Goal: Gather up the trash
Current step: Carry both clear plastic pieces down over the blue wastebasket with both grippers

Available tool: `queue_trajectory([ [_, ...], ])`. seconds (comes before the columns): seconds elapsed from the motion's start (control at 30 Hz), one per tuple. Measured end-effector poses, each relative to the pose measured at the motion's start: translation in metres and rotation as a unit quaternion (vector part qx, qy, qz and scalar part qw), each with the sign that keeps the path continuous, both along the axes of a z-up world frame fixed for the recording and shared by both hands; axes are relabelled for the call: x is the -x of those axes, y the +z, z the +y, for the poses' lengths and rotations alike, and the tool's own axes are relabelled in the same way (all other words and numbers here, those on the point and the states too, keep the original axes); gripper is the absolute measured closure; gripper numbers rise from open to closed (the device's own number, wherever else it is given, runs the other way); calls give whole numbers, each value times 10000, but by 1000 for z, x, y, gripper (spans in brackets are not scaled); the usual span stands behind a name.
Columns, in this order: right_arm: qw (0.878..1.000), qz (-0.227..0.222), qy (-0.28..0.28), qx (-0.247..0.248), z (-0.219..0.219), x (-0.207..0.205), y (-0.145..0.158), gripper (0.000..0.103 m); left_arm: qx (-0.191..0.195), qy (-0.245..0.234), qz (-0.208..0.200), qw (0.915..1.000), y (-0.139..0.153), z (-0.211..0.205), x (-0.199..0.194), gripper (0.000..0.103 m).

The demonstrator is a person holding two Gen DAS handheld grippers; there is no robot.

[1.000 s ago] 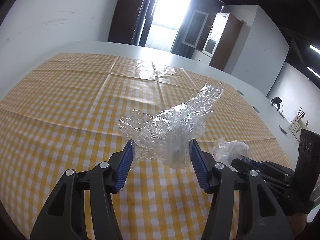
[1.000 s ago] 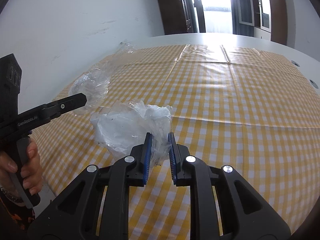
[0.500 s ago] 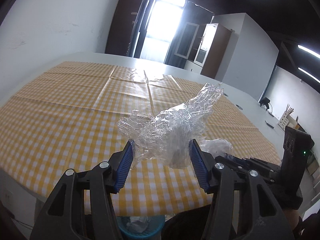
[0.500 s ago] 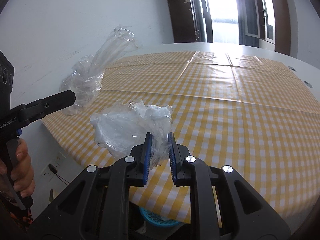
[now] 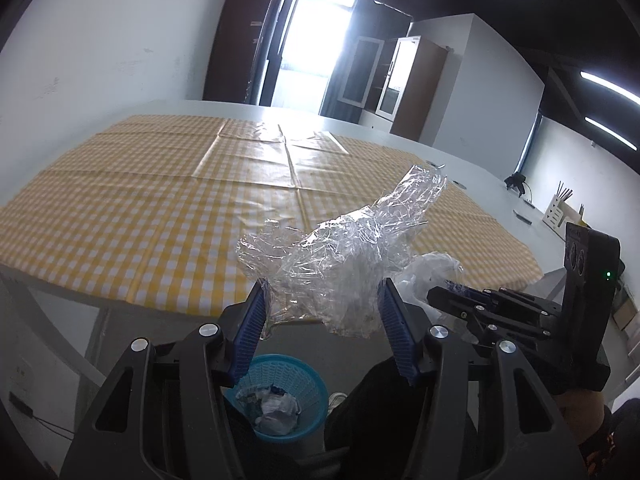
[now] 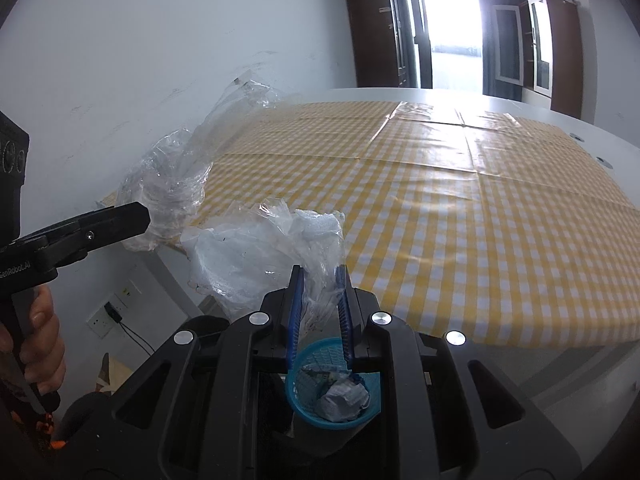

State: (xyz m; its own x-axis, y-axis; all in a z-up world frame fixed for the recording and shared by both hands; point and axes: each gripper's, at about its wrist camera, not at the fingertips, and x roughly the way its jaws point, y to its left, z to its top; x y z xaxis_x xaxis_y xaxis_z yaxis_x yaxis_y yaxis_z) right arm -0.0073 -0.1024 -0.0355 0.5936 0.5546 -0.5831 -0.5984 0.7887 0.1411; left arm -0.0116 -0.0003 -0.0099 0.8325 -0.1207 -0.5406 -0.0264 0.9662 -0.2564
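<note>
My left gripper [image 5: 322, 300] is shut on a crumpled clear cellophane wrapper [image 5: 348, 248], its blue pads wide apart around the bulky wad; the wrapper also shows in the right wrist view [image 6: 172, 184]. My right gripper [image 6: 319, 292] is shut on a whitish clear plastic bag [image 6: 256, 256], which also shows beside the left one [image 5: 430, 270]. Both are held off the table's near edge, above a blue mesh trash basket [image 5: 308, 384] on the floor, also below my right gripper [image 6: 298, 376]. The basket holds crumpled paper.
The white table [image 5: 168, 108] with a yellow checked cloth [image 6: 460, 200] lies ahead. A white wall stands to the left, with a socket and cable [image 6: 114, 314] low down. Cabinets and a bright doorway [image 5: 316, 40] stand at the back.
Both grippers have pulled back from over the tablecloth, past the table's near edge, each keeping its plastic. The blue basket on the floor has come into full view below them.
</note>
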Motion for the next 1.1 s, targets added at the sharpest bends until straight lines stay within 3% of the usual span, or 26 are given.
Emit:
queue_trajectory([
  [0.27,9999,-10,-23,153,-13,41,-18,87,-213,-165,294,9992,-33,-5,36,48],
  [0.37,9997,113,11,210,-18,52,-31,87,76,-307,520,9981,-50,2,43,48],
  [0.47,9992,269,56,304,-17,58,-48,87,-31,-270,549,9981,-59,5,51,48],
  [0.6,9974,528,97,491,-12,61,-79,87,100,-275,836,9961,-80,8,51,48],
  [0.83,9912,1094,36,746,-4,45,-133,87,165,-284,1421,9893,-134,10,31,48],
  [1.1,9818,1601,-38,1024,9,13,-176,87,271,-265,1976,9796,-196,10,-18,48],
])
